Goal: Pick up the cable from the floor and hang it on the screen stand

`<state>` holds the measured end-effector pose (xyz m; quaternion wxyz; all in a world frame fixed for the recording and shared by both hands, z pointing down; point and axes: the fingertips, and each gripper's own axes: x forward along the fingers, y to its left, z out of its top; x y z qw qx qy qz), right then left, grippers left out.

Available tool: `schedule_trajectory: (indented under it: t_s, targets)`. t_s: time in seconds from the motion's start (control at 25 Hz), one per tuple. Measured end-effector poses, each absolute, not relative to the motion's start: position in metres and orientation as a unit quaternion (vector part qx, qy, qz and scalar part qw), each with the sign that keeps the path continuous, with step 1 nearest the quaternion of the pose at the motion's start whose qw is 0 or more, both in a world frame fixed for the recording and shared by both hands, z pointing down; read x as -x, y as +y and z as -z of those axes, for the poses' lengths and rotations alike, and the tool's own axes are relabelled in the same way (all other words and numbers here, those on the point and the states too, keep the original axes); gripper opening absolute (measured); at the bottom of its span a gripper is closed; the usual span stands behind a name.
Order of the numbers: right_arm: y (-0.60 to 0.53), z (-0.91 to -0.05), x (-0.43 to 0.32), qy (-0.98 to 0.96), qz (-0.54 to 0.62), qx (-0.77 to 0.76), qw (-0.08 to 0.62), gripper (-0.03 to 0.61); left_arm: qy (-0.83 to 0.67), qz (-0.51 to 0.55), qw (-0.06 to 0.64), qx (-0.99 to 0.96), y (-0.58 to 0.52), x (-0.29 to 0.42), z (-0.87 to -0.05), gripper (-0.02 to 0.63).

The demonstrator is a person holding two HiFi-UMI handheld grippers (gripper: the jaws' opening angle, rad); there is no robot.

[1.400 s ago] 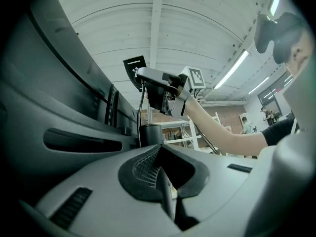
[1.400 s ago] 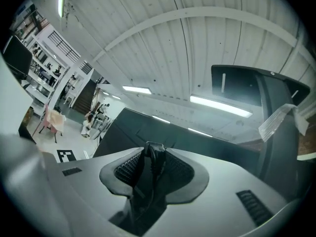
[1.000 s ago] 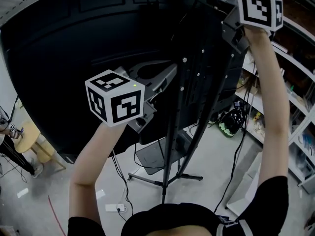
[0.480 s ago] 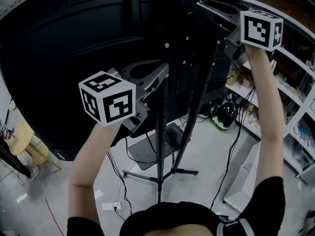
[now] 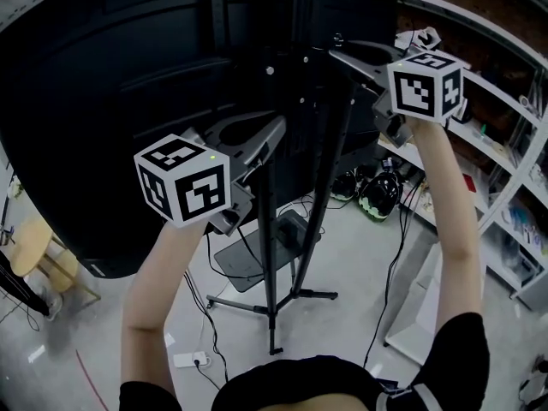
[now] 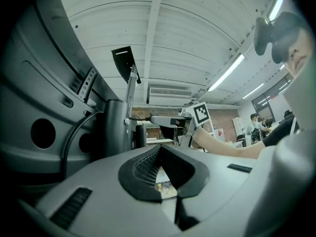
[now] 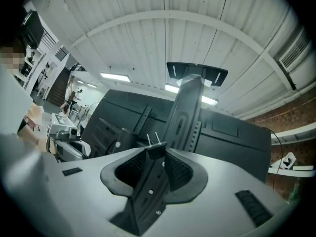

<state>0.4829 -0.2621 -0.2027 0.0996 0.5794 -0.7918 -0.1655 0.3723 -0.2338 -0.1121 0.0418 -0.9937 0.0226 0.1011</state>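
Observation:
The screen stand [image 5: 271, 229] rises on black poles behind the big black screen [image 5: 111, 101]; its column [image 7: 185, 110] and top bracket [image 7: 197, 73] show in the right gripper view. My right gripper [image 5: 342, 54] is held high beside the stand's top, shut on the cable's black two-pin plug [image 7: 150, 181]. The black cable [image 5: 392, 272] hangs from that hand toward the floor. My left gripper [image 5: 276, 128] is lower, left of the poles, shut and empty. From the left gripper [image 6: 160, 149] I see the right gripper [image 6: 168, 120] across the stand's pole [image 6: 116, 130].
The stand's legs [image 5: 274, 302] spread on the grey floor beside a flat grey base [image 5: 257, 251]. White shelving [image 5: 505, 229] runs along the right, with a black-and-green helmet [image 5: 381, 197] below it. A white power strip [image 5: 190, 360] and a wooden stool [image 5: 26, 247] are at the left.
My right gripper has come down and leftward, closer to the stand's top, with the plug still in it. The left gripper has shifted only slightly left.

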Motion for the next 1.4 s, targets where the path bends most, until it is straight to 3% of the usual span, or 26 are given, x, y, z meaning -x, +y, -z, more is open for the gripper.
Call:
schedule_trajectory:
  t_s: [0.8,0.88,1.4]
  targets:
    - [-0.274,0.078,-0.467,-0.825,0.081,-0.557,0.044,0.132,0.026,-0.072,0.014,0.997,-0.243,-0.378,0.061,0.006]
    - [-0.277,0.067,-0.462,-0.827,0.073,-0.556,0.042,0.051,0.029,-0.071,0.014,0.997,-0.245,-0.377,0.057,0.006]
    - [-0.276,0.04,-0.449,-0.836,0.05,-0.546,0.033,0.051,0.032,-0.065,0.017,0.997,-0.247,-0.378,0.048,0.006]
